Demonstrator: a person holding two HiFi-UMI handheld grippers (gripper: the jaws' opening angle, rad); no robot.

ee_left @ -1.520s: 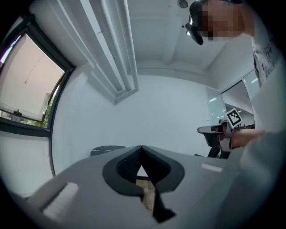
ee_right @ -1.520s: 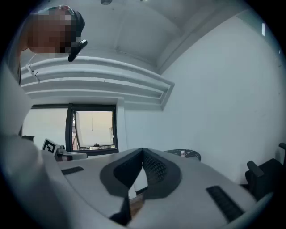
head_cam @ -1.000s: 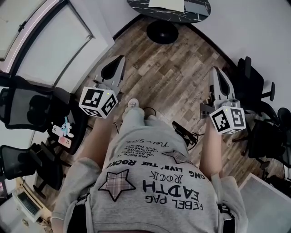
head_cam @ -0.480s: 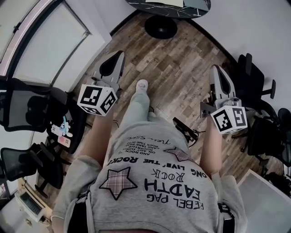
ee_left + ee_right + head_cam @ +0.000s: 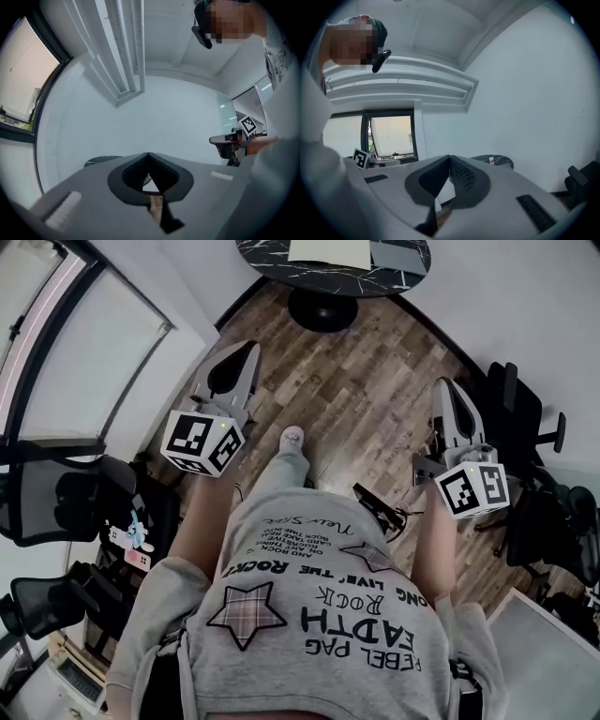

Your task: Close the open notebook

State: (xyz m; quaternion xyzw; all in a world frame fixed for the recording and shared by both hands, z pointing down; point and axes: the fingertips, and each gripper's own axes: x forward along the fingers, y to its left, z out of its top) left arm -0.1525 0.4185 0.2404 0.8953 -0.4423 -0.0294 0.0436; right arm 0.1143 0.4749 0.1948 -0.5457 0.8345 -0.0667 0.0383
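Observation:
In the head view a round black marble table (image 5: pixel 281 259) stands at the top edge. On it lie a white open notebook (image 5: pixel 328 251) and a grey flat item (image 5: pixel 398 254), both partly cut off by the frame. My left gripper (image 5: pixel 246 348) and right gripper (image 5: pixel 448 385) are held level above the wooden floor, well short of the table, both shut with nothing in them. In the left gripper view the jaws (image 5: pixel 148 153) meet at their tips, and the table (image 5: pixel 101 161) shows just behind. The right gripper view shows the same tip contact (image 5: pixel 450 157), with the table (image 5: pixel 494 161) beyond.
The table's black pedestal base (image 5: pixel 322 310) sits on the wood floor. Black office chairs stand at the left (image 5: pixel 56 488) and the right (image 5: pixel 525 418). A dark cable (image 5: pixel 380 507) lies near the person's foot (image 5: pixel 292 437). A glazed wall runs along the left.
The person has stepped towards the table, which now shows more fully at the top. Both grippers have been carried forward with the body, still shut.

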